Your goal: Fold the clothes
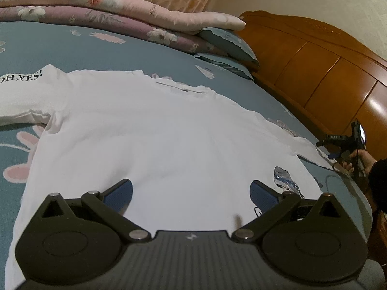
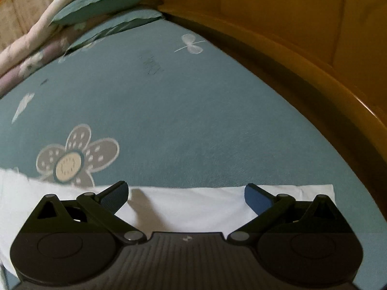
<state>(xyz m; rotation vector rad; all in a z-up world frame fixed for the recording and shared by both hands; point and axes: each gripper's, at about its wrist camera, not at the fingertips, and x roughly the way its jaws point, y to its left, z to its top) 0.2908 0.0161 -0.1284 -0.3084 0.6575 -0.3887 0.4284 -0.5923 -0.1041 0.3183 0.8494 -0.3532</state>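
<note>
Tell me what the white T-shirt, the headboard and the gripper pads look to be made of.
White T-shirt: thin soft knit, probably cotton, matte; it lies limp with shallow creases. Headboard: wood or wood veneer, glossy varnish; light glints off its panels. Pads of the left gripper: dark blue, finely textured, probably rubber.

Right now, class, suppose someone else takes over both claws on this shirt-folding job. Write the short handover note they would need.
Left claw: open, holding nothing, over the lower middle of the white shirt.
Right claw: open, holding nothing, over the end of the shirt's right sleeve, near the wooden headboard.
Shirt: spread flat on the blue bedsheet, both sleeves out to the sides; the left sleeve reads "OH,YES!".
Done: shirt laid out.
Left: every fold. No fold shows yet. Probably start by bringing a sleeve in over the body.
</note>
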